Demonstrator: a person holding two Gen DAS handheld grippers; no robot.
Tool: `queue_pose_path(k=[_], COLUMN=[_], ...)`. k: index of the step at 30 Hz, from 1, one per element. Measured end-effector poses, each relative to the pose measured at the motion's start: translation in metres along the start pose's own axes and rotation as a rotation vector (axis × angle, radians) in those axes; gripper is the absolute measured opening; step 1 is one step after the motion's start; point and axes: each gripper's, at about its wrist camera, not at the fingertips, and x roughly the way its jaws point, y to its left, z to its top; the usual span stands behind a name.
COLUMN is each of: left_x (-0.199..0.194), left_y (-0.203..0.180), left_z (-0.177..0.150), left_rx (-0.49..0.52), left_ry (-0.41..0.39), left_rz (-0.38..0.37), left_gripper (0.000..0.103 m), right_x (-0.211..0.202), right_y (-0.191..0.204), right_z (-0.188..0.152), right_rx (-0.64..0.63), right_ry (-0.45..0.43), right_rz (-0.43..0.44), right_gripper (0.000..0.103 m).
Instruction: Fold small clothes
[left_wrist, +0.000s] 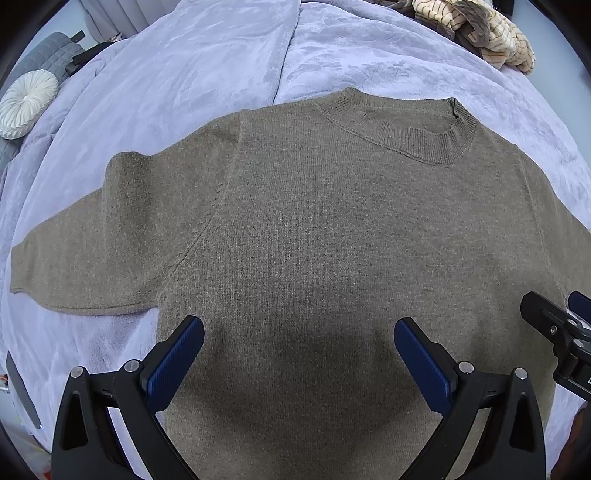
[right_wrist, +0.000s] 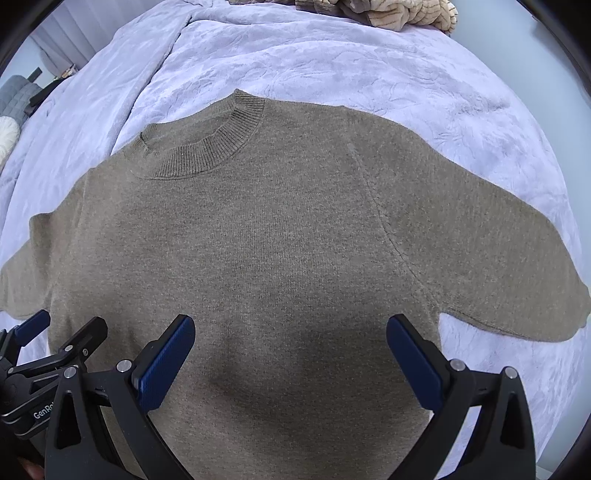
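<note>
A grey-brown knit sweater (left_wrist: 314, 229) lies flat and spread out on a lilac blanket, ribbed collar (left_wrist: 402, 136) at the far side and short sleeves out to both sides. It also fills the right wrist view (right_wrist: 280, 240). My left gripper (left_wrist: 299, 332) is open and empty, hovering above the sweater's lower body. My right gripper (right_wrist: 290, 330) is open and empty too, above the lower body beside the left one. The right gripper shows at the right edge of the left wrist view (left_wrist: 561, 325); the left gripper shows at the lower left of the right wrist view (right_wrist: 55, 332).
The lilac blanket (left_wrist: 207, 70) covers the bed all around the sweater. A pile of beige and brown striped cloth (left_wrist: 476, 29) lies at the far right. A round white cushion (left_wrist: 26, 103) and a grey quilted cushion (left_wrist: 51, 48) sit at the far left.
</note>
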Motion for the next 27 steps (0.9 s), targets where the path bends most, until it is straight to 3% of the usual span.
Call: queue_pose_path(k=[27], left_x=[0.003], left_y=[0.001], left_z=[0.000], left_rx=[0.004], left_ry=[-0.002], left_rz=[0.006], left_gripper=[0.103], right_x=[0.003], right_y=[0.011], right_z=[-0.003], right_rx=[-0.010], right_ry=[0.004], right_rz=[-0.008], right_gripper=[0.103])
